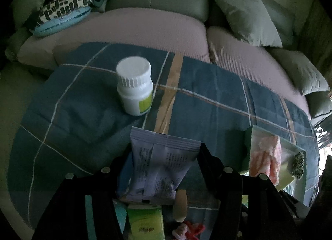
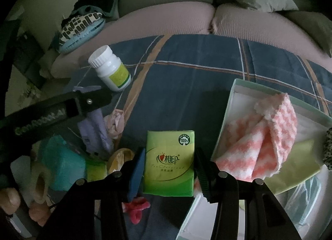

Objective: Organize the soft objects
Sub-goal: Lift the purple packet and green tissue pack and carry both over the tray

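Observation:
My left gripper (image 1: 164, 157) is shut on a pale purple packet (image 1: 161, 167) and holds it above the blue plaid blanket (image 1: 207, 99); the same gripper (image 2: 91, 99) and packet (image 2: 95, 130) show at the left of the right wrist view. My right gripper (image 2: 169, 161) is shut on a green tissue pack (image 2: 170, 161), just left of the open white box (image 2: 234, 90). The box holds a pink-and-white checked fluffy cloth (image 2: 269, 136) and a yellow-green item (image 2: 294, 163). The box (image 1: 251, 134) also shows at the right of the left wrist view.
A white pill bottle (image 1: 134, 86) stands on the blanket, also in the right wrist view (image 2: 110, 68). A teal fluffy item (image 2: 62, 163), a pink fabric piece (image 2: 116, 124), a red hair tie (image 2: 137, 206) and other small things lie at lower left. Sofa cushions (image 1: 249, 20) lie behind.

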